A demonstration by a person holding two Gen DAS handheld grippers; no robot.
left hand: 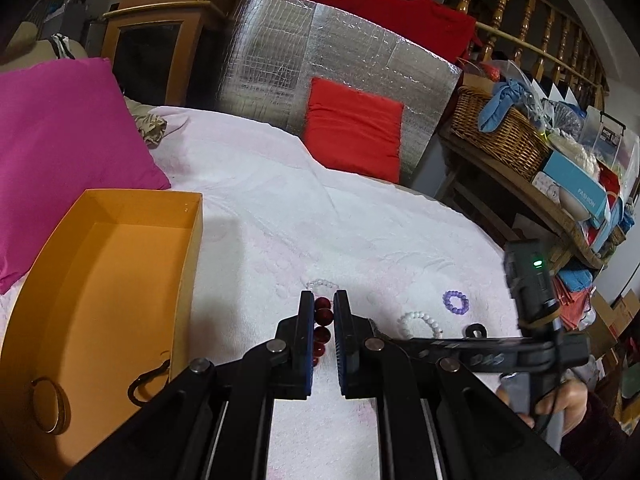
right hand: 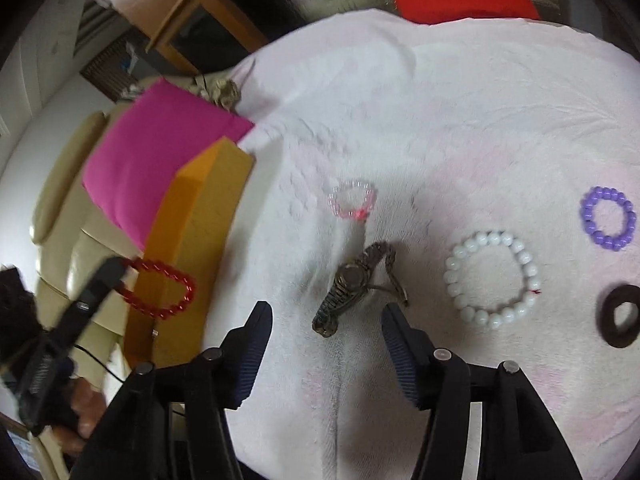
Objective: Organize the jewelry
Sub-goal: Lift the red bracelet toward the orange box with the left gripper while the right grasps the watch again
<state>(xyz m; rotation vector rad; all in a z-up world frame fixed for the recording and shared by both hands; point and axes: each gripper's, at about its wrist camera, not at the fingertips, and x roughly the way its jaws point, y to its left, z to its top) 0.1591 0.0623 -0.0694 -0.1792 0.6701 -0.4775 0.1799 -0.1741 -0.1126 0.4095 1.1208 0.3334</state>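
Note:
My left gripper [left hand: 323, 300] is shut on a red bead bracelet [left hand: 323, 317], which hangs in the air just right of the orange box [left hand: 188, 240]. The right wrist view shows that same bracelet [right hand: 176, 300] dangling beside the box [right hand: 192, 248]. My right gripper [right hand: 326, 322] stands open over the white bedspread [right hand: 460, 128]. A metal watch [right hand: 352, 284] lies just ahead of its fingertips, untouched. On the spread lie a clear bead bracelet [right hand: 352, 200], a white bead bracelet [right hand: 492, 276], a purple one [right hand: 608, 218] and a dark hair tie [right hand: 620, 316].
Inside the box are a gold bangle [left hand: 50, 406] and a dark curved piece [left hand: 148, 380]. A pink cushion [left hand: 60, 152] lies behind the box, a red cushion [left hand: 356, 128] at the far edge. A cluttered shelf with a wicker basket [left hand: 500, 132] stands on the right.

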